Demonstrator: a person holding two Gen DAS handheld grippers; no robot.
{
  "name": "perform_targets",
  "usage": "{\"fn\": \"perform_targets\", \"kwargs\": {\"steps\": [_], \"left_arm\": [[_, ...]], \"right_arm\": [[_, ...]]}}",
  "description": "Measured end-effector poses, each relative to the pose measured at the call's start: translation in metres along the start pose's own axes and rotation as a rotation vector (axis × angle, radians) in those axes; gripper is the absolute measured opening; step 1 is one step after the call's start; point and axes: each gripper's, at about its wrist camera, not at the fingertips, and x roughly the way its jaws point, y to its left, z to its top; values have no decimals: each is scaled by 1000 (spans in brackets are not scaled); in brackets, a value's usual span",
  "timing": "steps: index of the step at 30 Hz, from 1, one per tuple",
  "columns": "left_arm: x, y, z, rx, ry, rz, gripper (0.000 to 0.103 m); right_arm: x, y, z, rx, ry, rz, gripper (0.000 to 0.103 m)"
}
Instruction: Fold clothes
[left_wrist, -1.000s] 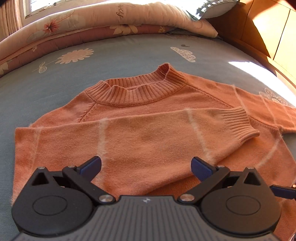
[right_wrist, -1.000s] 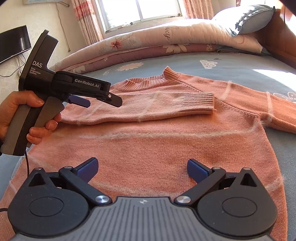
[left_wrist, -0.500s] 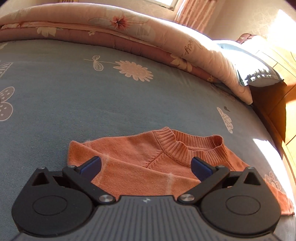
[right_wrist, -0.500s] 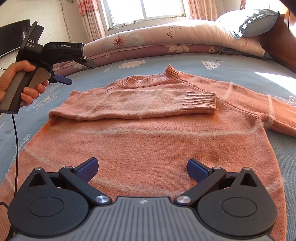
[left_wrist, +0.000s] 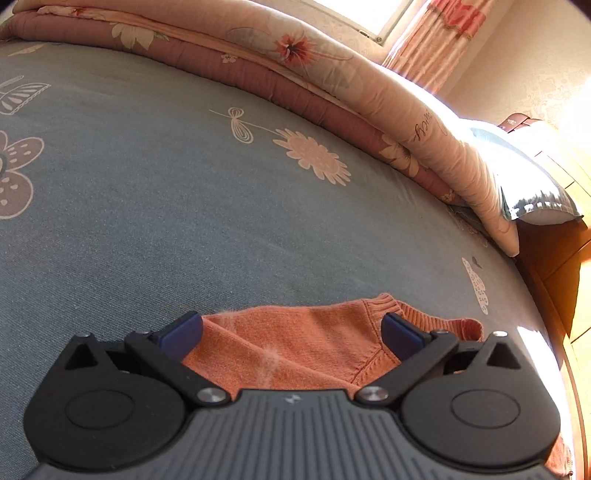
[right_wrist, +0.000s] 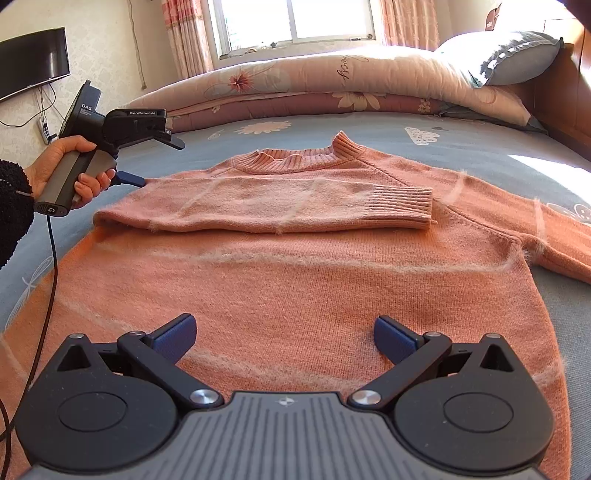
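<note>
Lay mid-fold across centre frame on the bed (right_wrist: 461, 136): orange sweater (right_wrist: 295, 280), one sleeve crossed over, other still outstretched at right, left gripper (right_wrist: 147, 158) and right gripper (right_wrist: 282, 338) both released, likely sleeve-folding next.

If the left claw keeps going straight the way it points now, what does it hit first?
Probably the orange sweater: its shoulder fold lies between the open fingers of the left claw, right at the tips. Past that edge only the blue bedsheet shows, then the rolled quilt. Depth is uncertain.

I saw a fuzzy knitted sweater (right_wrist: 295, 280) on matt woven bedsheet (right_wrist: 461, 147); my gripper bodies were matt black plastic.
</note>
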Motion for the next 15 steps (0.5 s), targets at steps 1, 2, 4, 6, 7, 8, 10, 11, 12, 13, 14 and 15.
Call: {"fn": "perform_targets", "kwargs": {"steps": [1,2,4,6,7,8,10,11,12,13,14,15], "left_arm": [[1,2,1,-4,-5,-1,102],[2,3,2,-7,-10,-1,102],[2,5,0,-7,-13,-6,102],[-2,5,-4,0,-8,-15,102],[-4,5,-6,4,-6,-20,102],[-5,5,-8,8,-4,-24,102],[-9,5,-13,15,1,-33,102],[-11,5,-15,19,3,-38,102],[-13,5,-17,22,5,-42,102],[-14,5,-19,26,7,-47,102],[-16,5,-21,30,10,-51,102],[-18,5,-23,33,12,-56,102]], "right_arm": [[0,0,0,1,0,1,103],[0,0,0,2,-1,1,103],[0,0,0,2,-2,2,103],[0,0,-1,1,-2,1,103],[0,0,-1,1,-2,1,103],[0,0,-1,1,-2,1,103],[0,0,-1,1,-2,1,103],[0,0,-1,1,-2,1,103],[0,0,-1,1,-2,1,103],[0,0,-1,1,-2,1,103],[0,0,-1,1,-2,1,103],[0,0,-1,1,-2,1,103]]}}
